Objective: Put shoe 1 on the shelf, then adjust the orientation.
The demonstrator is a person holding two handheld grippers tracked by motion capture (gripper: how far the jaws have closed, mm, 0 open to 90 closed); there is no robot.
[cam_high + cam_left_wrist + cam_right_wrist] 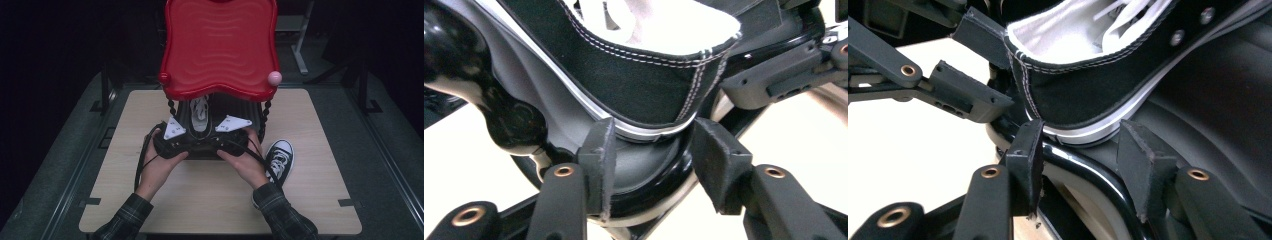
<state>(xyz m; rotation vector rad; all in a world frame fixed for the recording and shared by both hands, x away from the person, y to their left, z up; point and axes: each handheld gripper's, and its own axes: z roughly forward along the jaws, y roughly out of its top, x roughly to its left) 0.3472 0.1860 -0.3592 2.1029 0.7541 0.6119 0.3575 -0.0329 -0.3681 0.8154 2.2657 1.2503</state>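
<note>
High view overhead, gripper views close, sharing sneaker (pixel 659 75) heel

A rack (pixel 218 50) is standing at the table's (pixel 150 200) far edge; one shoe (pixel 199 112) is lying on its lower shelf, another shoe (pixel 278 159) is lying toward the table's right edge.

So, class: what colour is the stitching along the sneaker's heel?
White, on the black sneaker; the right gripper view shows it best.
</note>
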